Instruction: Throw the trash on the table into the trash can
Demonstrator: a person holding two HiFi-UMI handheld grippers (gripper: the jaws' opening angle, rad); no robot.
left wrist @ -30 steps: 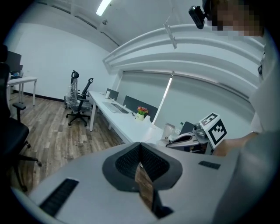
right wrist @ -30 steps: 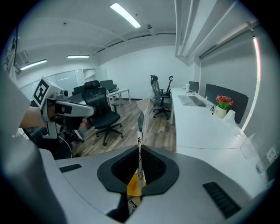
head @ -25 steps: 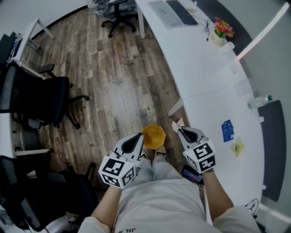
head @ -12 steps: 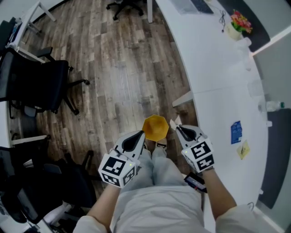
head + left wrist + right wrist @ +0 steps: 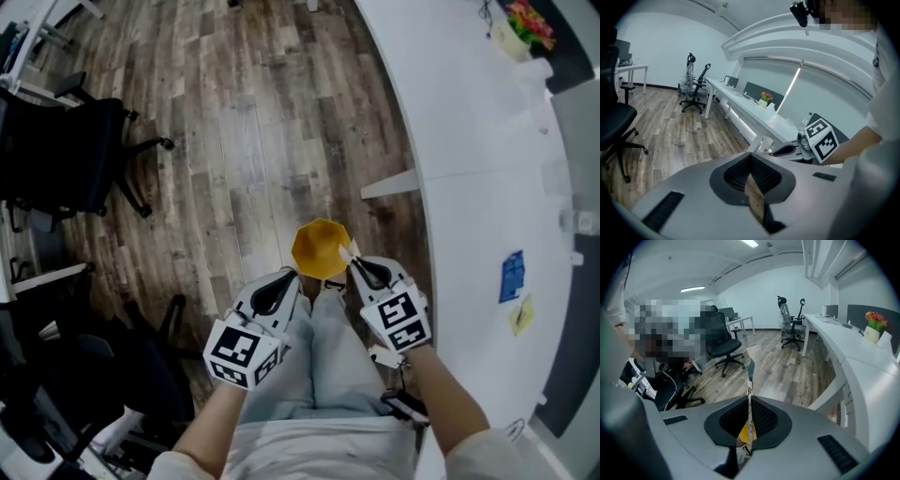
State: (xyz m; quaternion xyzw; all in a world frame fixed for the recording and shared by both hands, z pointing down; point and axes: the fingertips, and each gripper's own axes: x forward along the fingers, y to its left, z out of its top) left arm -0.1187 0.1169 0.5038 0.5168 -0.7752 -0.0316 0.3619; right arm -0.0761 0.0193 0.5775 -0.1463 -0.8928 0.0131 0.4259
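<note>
While tilted downward, right claw, wrapper pinched

Left claw clamped, right claw clamped, both angled downward

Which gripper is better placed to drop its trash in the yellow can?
Right, probably: the right gripper holds its wrapper over the can rim; the left gripper holds its brown scrap short.

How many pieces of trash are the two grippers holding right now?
2. A brown scrap is pinched in the left gripper, and a thin printed wrapper is pinched in the right gripper, both by the yellow trash can. Nothing else shows between the jaws.
</note>
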